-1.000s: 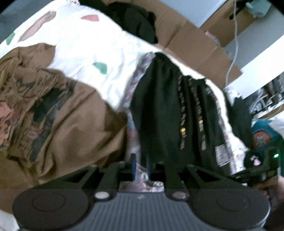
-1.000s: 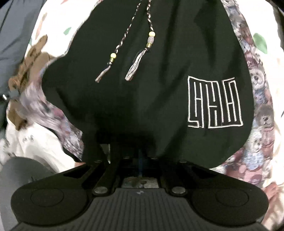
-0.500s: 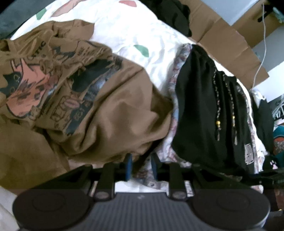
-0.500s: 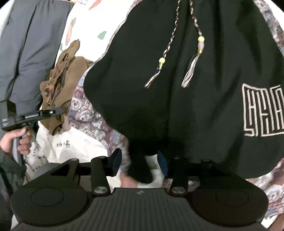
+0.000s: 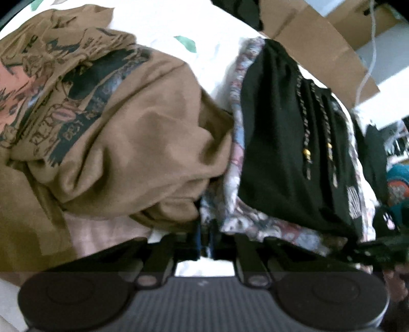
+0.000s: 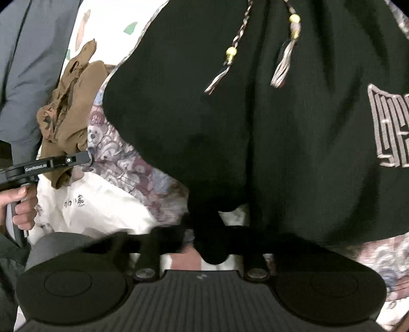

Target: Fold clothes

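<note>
Left of the black shorts (image 5: 286, 143), the left hand-held gripper (image 5: 204, 233) pinches bear-print fabric (image 5: 236, 163); the right hand-held gripper (image 6: 212, 238) clamps the shorts' hem.

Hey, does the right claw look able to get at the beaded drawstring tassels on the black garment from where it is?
Probably yes: the tassels lie exposed on top of the black garment, straight ahead of the right claw, with nothing covering them.

Both views bulge with fisheye curve, corners cut to black. The left wrist view is soft and smeared, the brown shirt (image 5: 122, 143) blurred, the white bedsheet (image 5: 163, 23) blown out. The right wrist view is sharper, but the black garment (image 6: 255, 122) swallows detail in shadow.
</note>
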Demonstrator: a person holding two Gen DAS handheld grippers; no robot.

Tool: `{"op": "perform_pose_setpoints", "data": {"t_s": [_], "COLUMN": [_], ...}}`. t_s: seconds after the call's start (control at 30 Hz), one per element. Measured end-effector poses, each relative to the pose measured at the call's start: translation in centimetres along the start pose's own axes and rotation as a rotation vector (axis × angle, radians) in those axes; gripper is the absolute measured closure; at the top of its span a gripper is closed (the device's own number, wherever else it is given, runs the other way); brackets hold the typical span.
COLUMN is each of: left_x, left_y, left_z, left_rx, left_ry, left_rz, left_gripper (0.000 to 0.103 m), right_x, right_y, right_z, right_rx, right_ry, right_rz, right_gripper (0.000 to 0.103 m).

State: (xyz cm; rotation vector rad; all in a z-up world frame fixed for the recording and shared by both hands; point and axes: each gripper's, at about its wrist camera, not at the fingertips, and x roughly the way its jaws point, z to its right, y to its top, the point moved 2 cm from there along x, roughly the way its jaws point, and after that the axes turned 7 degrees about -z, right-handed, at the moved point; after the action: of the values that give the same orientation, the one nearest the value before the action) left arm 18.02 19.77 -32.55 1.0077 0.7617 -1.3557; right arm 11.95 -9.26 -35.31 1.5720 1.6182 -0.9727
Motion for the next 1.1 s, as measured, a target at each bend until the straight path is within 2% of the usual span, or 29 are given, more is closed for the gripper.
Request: {"op": "perform_pose_setpoints", "data": {"t_s": [0.1, 0.33, 0.47, 0.6, 0.67, 0.77, 0.97, 1.03, 1.07, 1.1], "left_x": [-0.6, -0.7, 0.2, 1.4, 2.5, 3.8, 4.8, 4.9, 4.9, 4.9], "left_y": [-0.2, 0.1, 0.6, 0.7, 0.8, 0.7, 0.6, 0.8, 0.8, 0.8], "left_z": [-0.1, 0.3, 1.6, 3.4, 4.3, 3.8, 4.3, 4.4, 4.3, 4.2], "left_rx": [0.0, -0.005, 0.016, 0.068, 0.099, 0.109, 0.139, 0.153, 0.15, 0.148], "left_ry": [-0.008, -0.032, -0.057, -0.095, -0.087, -0.064, -0.098, -0.11, -0.121, -0.131], "left_rz": [0.001, 0.002, -0.009, -0.037, -0.068, -0.108, -0.121, -0.136, -0.145, -0.154], "left_gripper": [0.095, 0.089, 0.073, 0.057, 0.054, 0.054, 0.055, 0.067, 0.086, 0.096], "right_x": [-1.2, -4.9, -5.7, -5.3, -5.1, -5.0, -5.0, -4.8, -4.8, -4.8], "right_y": [0.1, -0.1, -0.4, -0.4, -0.3, -0.1, -0.1, 0.0, 0.0, 0.0], "right_z": [-0.1, 4.0, 6.0, 6.2, 6.2, 6.4, 7.0, 6.8, 6.7, 6.7], "right_rx": [-0.043, 0.043, 0.089, 0.083, 0.078, 0.083, 0.095, 0.097, 0.098, 0.097], "right_ry": [-0.037, -0.149, -0.175, -0.19, -0.202, -0.227, -0.248, -0.247, -0.244, -0.24], "right_rz": [0.008, 0.051, 0.056, 0.052, 0.05, 0.055, 0.047, 0.042, 0.04, 0.038], "right_gripper": [0.1, 0.1, 0.1, 0.1, 0.1, 0.1, 0.1, 0.1, 0.1, 0.1]}}
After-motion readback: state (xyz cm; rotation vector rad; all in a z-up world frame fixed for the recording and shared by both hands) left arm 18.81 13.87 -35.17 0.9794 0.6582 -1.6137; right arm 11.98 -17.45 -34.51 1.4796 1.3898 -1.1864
